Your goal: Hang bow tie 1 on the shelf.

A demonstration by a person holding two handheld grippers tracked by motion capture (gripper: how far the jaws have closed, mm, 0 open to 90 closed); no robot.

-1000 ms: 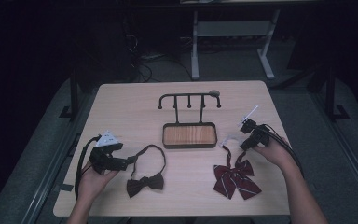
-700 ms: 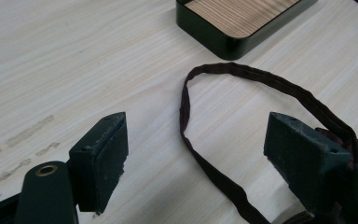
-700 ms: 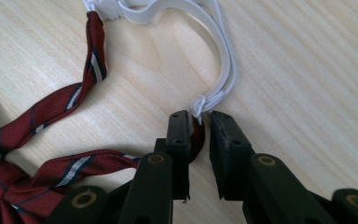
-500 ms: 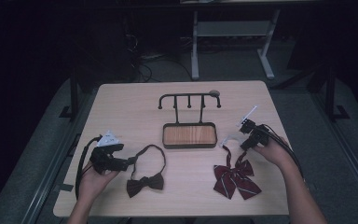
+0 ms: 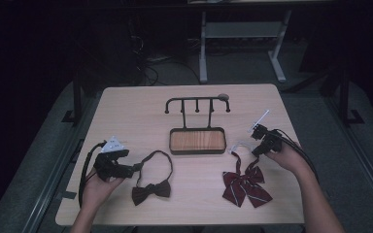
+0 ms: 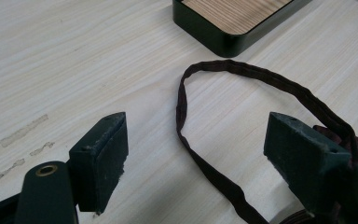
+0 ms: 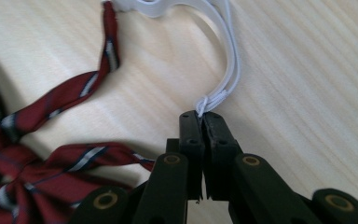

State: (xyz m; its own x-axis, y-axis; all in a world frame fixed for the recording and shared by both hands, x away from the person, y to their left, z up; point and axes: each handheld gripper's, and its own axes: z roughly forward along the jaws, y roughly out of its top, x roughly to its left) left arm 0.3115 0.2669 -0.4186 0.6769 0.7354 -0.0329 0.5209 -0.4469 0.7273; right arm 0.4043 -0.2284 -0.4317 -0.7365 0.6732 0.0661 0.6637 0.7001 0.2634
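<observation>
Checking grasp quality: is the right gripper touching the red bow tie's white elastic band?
Touching. In the right gripper view the right gripper has its jaws shut on the white elastic band.

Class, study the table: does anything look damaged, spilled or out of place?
Nothing is spilled or broken. On the pale wooden table, some faint scuff marks show beside the open left gripper. The right gripper is shut on the white elastic strap of the striped red bow tie.

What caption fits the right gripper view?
Right tongs shut on the striped red bow tie's white elastic band.
</observation>
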